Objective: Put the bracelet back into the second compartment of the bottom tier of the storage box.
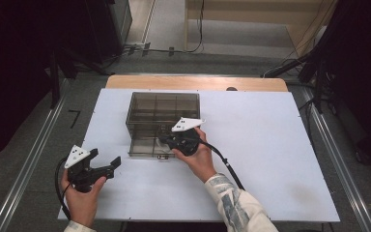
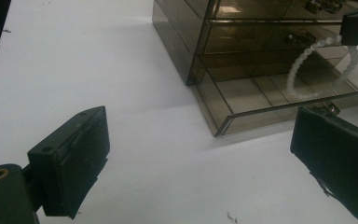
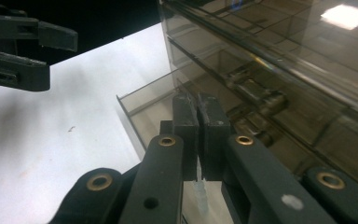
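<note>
Smoked clear drawer cabinet (image 1: 163, 113) stands on the white surface (image 1: 270, 159), toward 12 o'clock from its centre. Bottom drawer (image 2: 270, 100) is pulled out toward the person; its tray is split into compartments.

Right gripper (image 1: 173, 141) sits at the cabinet's front, over the open drawer. Fingers (image 3: 186, 119) are pressed together, clamped on a white bead bracelet (image 2: 314, 60). In the left gripper view the loop of beads hangs from that gripper above the drawer's compartments; whether the beads touch the drawer floor cannot be told. In the right gripper view a pale strip of the bracelet (image 3: 200, 193) shows just below the closed fingers.

Left gripper (image 1: 107, 164) is held over bare surface at about 8 o'clock from the cabinet, well apart from it. Its fingers (image 2: 72, 161) stand wide apart with nothing between them, pointing toward the drawer front.
</note>
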The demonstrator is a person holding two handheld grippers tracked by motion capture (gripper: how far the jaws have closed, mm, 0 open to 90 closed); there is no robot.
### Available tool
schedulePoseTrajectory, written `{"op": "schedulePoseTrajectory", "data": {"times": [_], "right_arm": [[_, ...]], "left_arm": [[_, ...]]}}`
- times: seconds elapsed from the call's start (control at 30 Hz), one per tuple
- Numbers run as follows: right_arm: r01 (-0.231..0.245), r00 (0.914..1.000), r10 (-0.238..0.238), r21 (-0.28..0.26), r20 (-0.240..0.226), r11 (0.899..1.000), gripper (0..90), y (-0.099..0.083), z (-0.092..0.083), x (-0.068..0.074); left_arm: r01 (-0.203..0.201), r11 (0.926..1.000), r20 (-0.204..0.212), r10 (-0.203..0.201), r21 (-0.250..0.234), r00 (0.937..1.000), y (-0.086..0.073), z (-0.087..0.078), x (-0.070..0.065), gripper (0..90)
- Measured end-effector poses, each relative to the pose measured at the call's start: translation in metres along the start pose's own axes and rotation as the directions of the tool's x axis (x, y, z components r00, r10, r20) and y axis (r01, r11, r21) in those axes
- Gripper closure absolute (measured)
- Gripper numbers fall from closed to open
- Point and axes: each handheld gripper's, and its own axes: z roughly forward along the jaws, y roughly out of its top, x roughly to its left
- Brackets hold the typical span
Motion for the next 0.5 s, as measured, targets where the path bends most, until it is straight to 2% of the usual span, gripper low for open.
{"op": "schedulePoseTrajectory", "data": {"times": [0.2, 0.23, 0.3, 0.37, 0.5], "right_arm": [[0.001, 1.0, -0.001, 0.019, 0.001, 1.0, 85.0, -0.001, 0.006, 0.001], [-0.002, 0.9997, 0.001, 0.046, 0.023, 0.999, 85.0, -0.003, 0.007, -0.001], [-0.007, 0.9995, 0.005, 0.061, 0.031, 0.998, 85.0, -0.004, 0.008, -0.003], [0.003, 0.9975, -0.009, 0.094, 0.07, 0.996, 85.0, -0.007, 0.009, -0.005], [0.007, 0.995, -0.02, 0.136, 0.098, 0.991, 84.1, -0.011, 0.013, -0.006]], "left_arm": [[0.0, 1.0, 0.001, 0.0, -0.001, 1.0, 0.0, 0.0, 0.0, 5.1], [0.0, 1.0, 0.001, 0.0, -0.001, 1.0, 0.0, 0.0, 0.0, 5.1], [0.001, 1.0, 0.0, -0.001, 0.0, 1.0, 0.0, -0.001, 0.001, 5.1], [0.001, 1.0, 0.001, -0.001, 0.0, 1.0, 0.0, -0.001, 0.0, 5.1], [0.002, 1.0, 0.002, -0.002, 0.001, 1.0, 0.0, 0.0, 0.001, 5.1]]}}
